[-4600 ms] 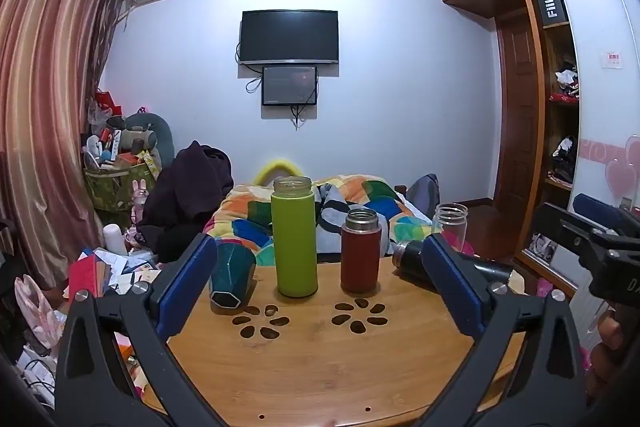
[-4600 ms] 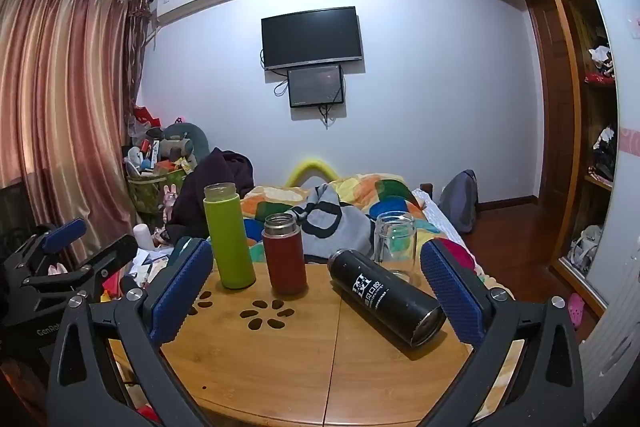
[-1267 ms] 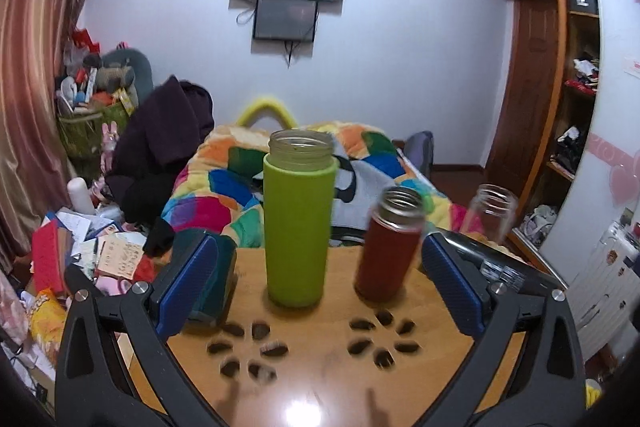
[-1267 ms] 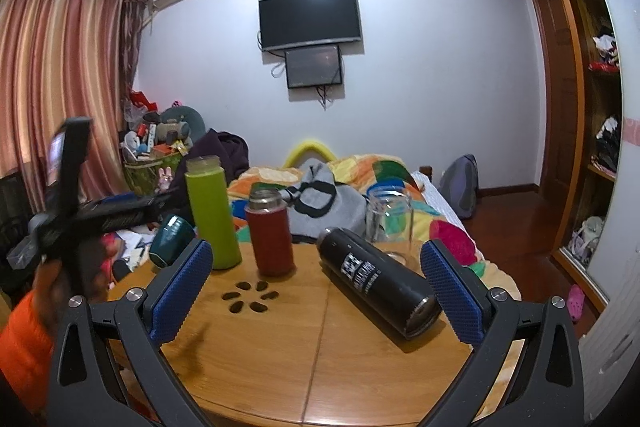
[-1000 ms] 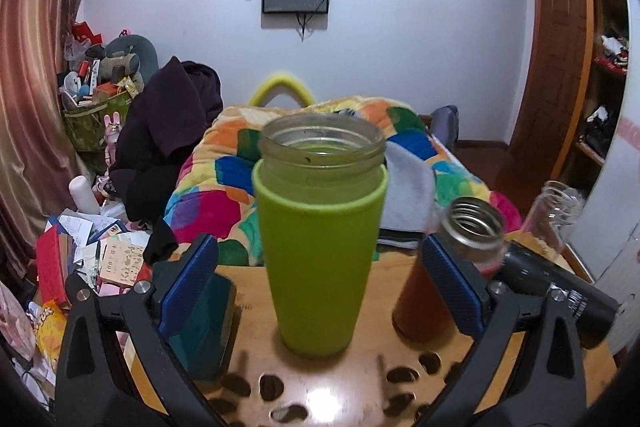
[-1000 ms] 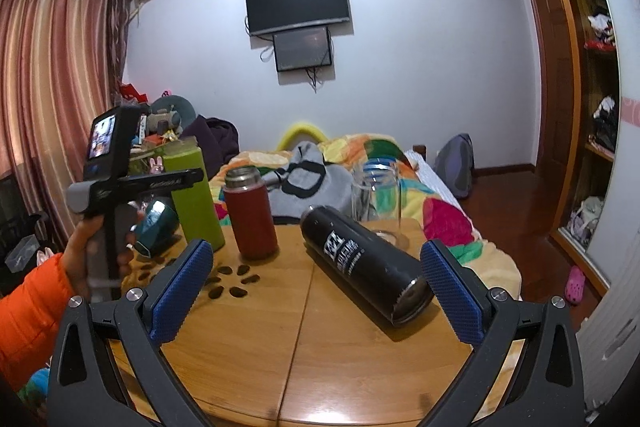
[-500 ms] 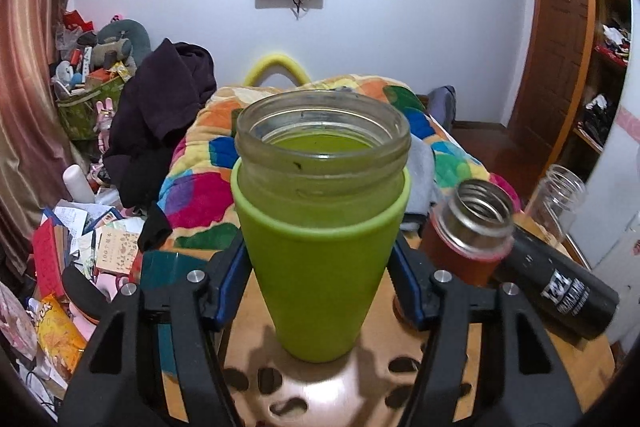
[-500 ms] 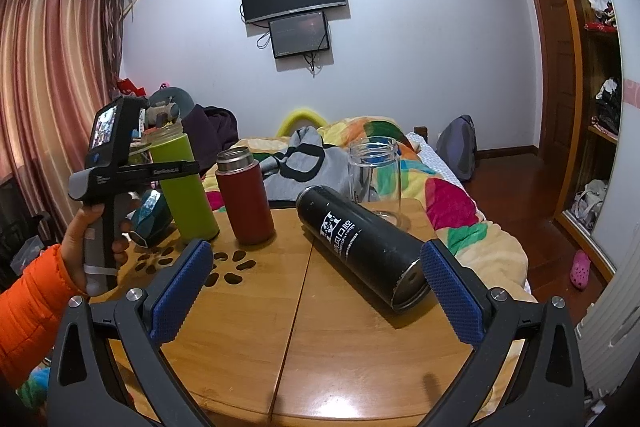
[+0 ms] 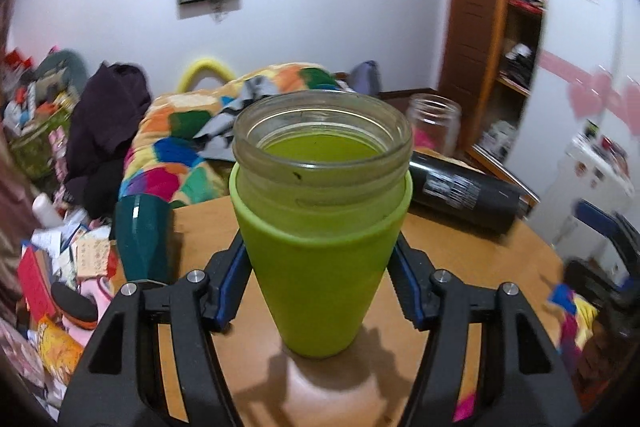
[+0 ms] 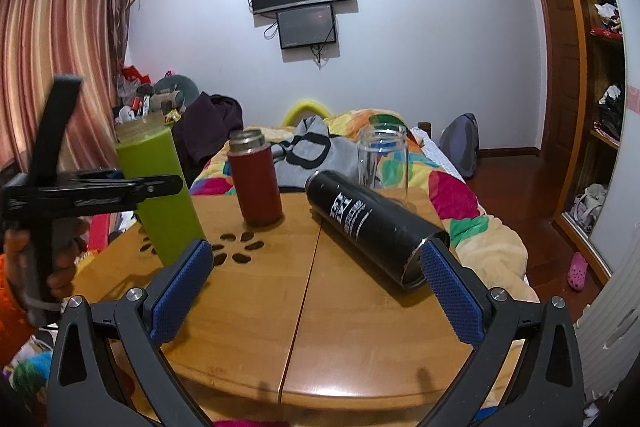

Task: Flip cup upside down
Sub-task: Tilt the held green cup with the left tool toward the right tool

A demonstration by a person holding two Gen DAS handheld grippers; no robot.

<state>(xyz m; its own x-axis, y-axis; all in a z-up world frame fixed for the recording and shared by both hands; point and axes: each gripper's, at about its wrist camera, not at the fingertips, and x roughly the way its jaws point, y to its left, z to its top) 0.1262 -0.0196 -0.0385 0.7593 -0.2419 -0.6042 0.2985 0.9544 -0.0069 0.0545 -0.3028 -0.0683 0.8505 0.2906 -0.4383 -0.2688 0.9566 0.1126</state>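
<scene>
A tall green cup (image 9: 320,259) with a clear glass rim stands mouth up, a little tilted. My left gripper (image 9: 320,279) is shut on it, blue pads pressed against both its sides. In the right wrist view the green cup (image 10: 160,195) is at the table's left edge, held by the left gripper (image 10: 120,187) and leaning to the left. My right gripper (image 10: 312,291) is open and empty above the near part of the round wooden table (image 10: 352,327).
A red flask (image 10: 256,179) stands upright mid-table. A black bottle (image 10: 372,227) lies on its side to the right, a clear glass jar (image 10: 382,159) behind it. A dark teal cup (image 9: 140,239) stands at the table's left edge. A bed with a colourful quilt lies behind the table.
My left gripper closed in on the green cup and shut on it; the cup now tilts and the view has swung right. My right gripper stayed open, drifting slightly.
</scene>
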